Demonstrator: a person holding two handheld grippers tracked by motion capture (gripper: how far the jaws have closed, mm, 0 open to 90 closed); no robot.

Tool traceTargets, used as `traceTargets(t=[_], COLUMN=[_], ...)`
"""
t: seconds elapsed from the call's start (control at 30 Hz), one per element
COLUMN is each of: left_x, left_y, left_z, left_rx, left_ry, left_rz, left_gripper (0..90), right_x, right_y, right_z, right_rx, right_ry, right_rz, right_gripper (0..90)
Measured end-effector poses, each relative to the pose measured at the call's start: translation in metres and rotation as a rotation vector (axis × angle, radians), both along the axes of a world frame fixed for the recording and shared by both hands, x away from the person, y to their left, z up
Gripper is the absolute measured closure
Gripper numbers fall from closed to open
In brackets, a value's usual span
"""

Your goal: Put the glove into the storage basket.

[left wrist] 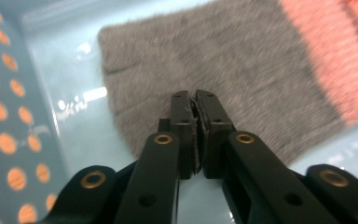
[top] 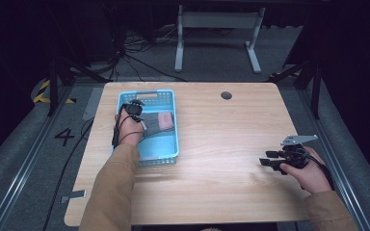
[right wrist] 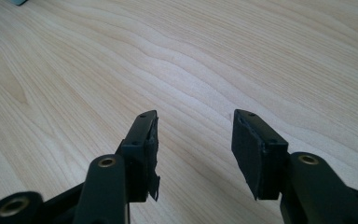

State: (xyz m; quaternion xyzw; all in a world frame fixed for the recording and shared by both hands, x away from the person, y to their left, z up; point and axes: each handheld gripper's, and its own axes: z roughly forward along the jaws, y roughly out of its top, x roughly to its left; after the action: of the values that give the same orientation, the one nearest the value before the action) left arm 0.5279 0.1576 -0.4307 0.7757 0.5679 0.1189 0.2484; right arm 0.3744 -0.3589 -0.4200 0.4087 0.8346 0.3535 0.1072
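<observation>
Grey knitted fabric with a salmon-pink band, apparently a sock, lies flat on the floor of a light blue plastic basket that sits at the left rear part of the desk. The basket is rectangular, with walls pierced by rows of round holes and a slot handle in its far wall; its floor is smooth and glossy. The sock's surface is fuzzy and ribbed, blurred in the left gripper view, and its pink end is cut off by the top right edge of that view. The left hand-held gripper points down into the basket over the grey part of the sock, its black jaws almost together with a thin gap between the worn pads; nothing is visibly clamped between them, and whether the tips touch the fabric cannot be told. In the high view the left hand and its tan sleeve hide the near left part of the basket and one end of the sock. The desk is pale wood-grain laminate with rounded corners and a round cable port near its far edge. The right hand-held gripper is held low over bare desk near the right edge, roughly level, pointing left, jaws standing well apart and empty, with a grey three-cornered plate on top.
</observation>
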Motion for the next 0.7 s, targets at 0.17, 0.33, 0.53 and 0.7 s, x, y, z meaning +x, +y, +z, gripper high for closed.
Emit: traceTargets(t=[0.17, 0.33, 0.53, 0.7], left_x=[-0.008, -0.024, -0.051, -0.079], left_y=[-0.003, -0.006, -0.011, -0.020], left_z=[0.008, 0.024, 0.047, 0.060], left_rx=[-0.058, -0.084, -0.122, -0.127], left_ry=[-0.011, -0.067, -0.116, -0.140], left_rz=[-0.027, -0.063, -0.130, -0.218], left_gripper=[79.7, 74.3, 71.0, 67.3], right_x=[0.001, 0.003, 0.008, 0.013], right_y=[0.003, 0.006, 0.009, 0.012], right_z=[0.002, 0.003, 0.003, 0.002], right_rx=[0.002, -0.003, -0.006, -0.003], right_ry=[-0.009, -0.012, -0.012, -0.009], right_rz=[0.006, 0.020, 0.032, 0.061], right_gripper=[51.8, 51.8, 51.8, 51.8])
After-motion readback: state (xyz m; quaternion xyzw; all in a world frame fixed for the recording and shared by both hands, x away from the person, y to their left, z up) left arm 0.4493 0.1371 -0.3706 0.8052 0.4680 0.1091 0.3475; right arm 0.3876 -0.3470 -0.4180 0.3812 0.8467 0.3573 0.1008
